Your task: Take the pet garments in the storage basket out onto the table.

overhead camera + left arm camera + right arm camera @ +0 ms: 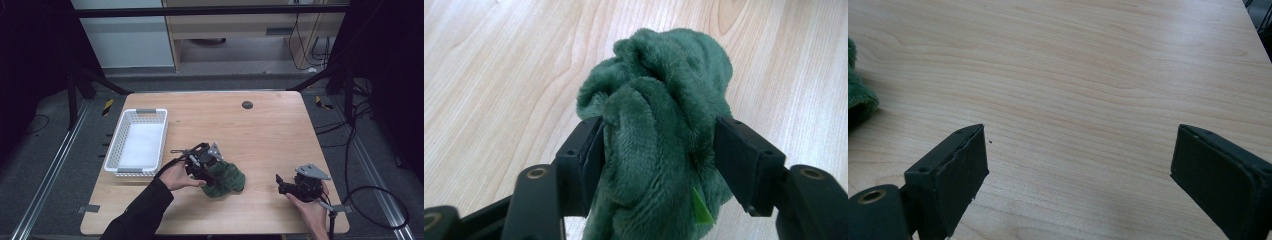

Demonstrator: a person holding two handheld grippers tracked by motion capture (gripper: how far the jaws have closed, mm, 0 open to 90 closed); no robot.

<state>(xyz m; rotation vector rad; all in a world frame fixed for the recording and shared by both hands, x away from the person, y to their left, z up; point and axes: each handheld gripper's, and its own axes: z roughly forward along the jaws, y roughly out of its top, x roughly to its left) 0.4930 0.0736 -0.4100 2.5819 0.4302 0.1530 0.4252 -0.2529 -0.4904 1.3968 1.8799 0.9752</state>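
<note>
A crumpled green plush cloth (226, 180) lies on the wooden table (260, 130), front of centre. My left gripper (214, 175) reaches into it from the left. In the left gripper view the cloth (659, 100) bulges up between the two black jaws of the left gripper (656, 145) and brushes both pads, which stand well apart and do not squeeze it. My right gripper (280, 184) hovers near the front right of the table, away from the cloth. In the right gripper view, the right gripper (1078, 160) stands wide open over bare wood, with an edge of the cloth (858, 95) at far left.
A white slatted basket (136, 112) stands at the table's left, with only a white liner inside. A small black disc (247, 104) sits near the far edge. Cables trail on the floor to the right.
</note>
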